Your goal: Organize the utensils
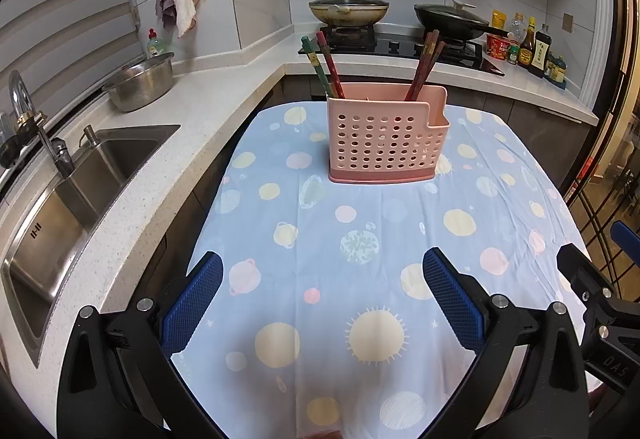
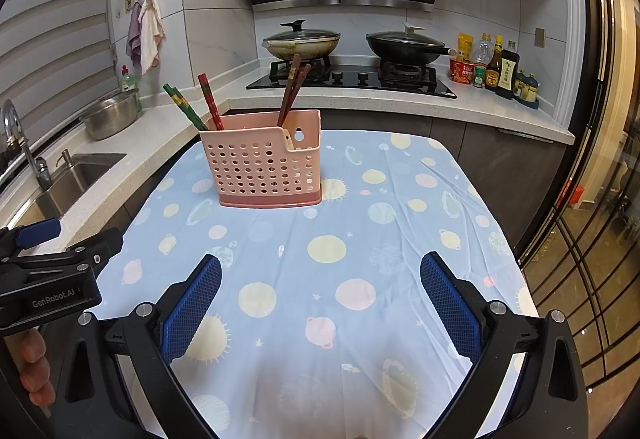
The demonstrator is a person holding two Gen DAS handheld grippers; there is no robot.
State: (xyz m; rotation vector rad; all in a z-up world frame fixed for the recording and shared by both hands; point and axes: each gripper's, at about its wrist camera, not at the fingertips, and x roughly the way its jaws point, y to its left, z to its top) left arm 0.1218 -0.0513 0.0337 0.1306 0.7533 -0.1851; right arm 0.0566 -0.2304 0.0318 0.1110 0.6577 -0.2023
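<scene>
Both the left gripper (image 1: 322, 281) and the right gripper (image 2: 320, 283) are hovering wide apart over the cloth (image 1: 360, 239), gripping nothing. Chopsticks (image 1: 328, 69) are standing in the pink holder (image 1: 386, 137) at the table's far end.

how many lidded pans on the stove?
2. A pale lidded wok sits on the left burner and a black lidded frying pan on the right. Nothing else shows on the black hob.

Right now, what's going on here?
A person holds two handheld tools over a table with a planet-print cloth. Both the left tool and right tool are open and empty. The pink holder already has the chopsticks standing in it, with no utensils lying on the cloth.
</scene>
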